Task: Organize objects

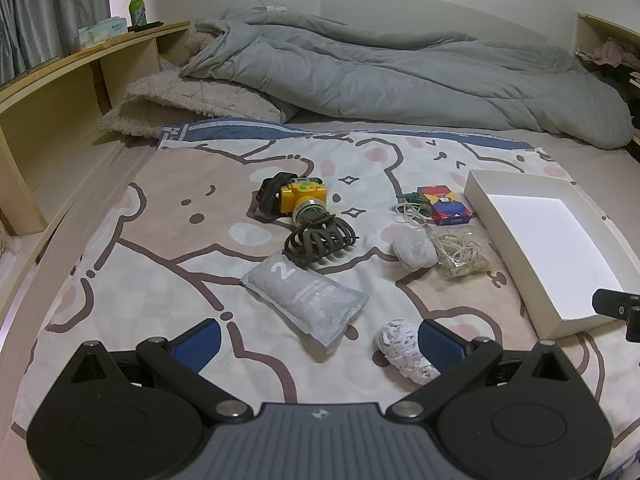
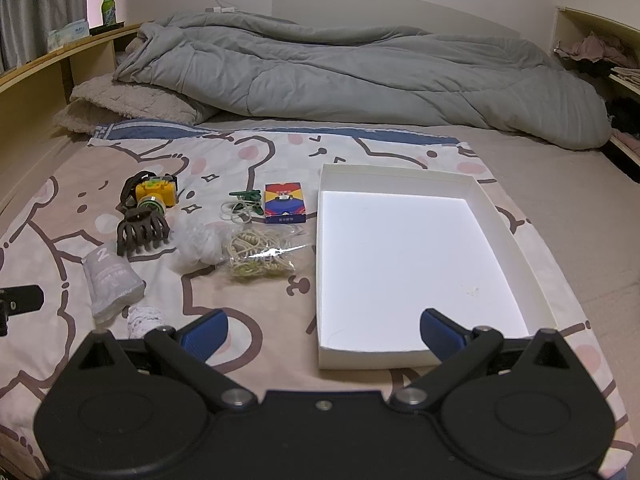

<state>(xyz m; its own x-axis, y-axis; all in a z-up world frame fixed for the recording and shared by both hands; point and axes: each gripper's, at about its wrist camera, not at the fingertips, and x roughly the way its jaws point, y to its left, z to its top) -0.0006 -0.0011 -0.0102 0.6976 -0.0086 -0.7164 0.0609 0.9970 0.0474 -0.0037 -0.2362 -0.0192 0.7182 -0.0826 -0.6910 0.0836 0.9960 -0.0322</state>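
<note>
Small objects lie on a cartoon-print sheet: a yellow headlamp (image 1: 303, 197) (image 2: 157, 193), a brown claw hair clip (image 1: 320, 240) (image 2: 142, 231), a grey pouch marked 2 (image 1: 306, 298) (image 2: 111, 280), a white lace bundle (image 1: 402, 348) (image 2: 145, 320), a bag of beads (image 1: 460, 254) (image 2: 260, 254), a card box (image 1: 443, 205) (image 2: 285, 203) and rubber bands (image 2: 238, 212). A shallow white box (image 2: 420, 260) (image 1: 556, 248) sits empty on the right. My left gripper (image 1: 320, 340) is open just short of the pouch, its right finger over the lace bundle. My right gripper (image 2: 323, 330) is open at the box's near edge.
A rumpled grey duvet (image 2: 340, 76) and a beige pillow (image 1: 192, 102) fill the far half of the bed. A wooden shelf (image 1: 80, 64) with a green bottle (image 1: 136, 6) runs along the left. Another shelf with clothes (image 2: 592, 52) stands at the right.
</note>
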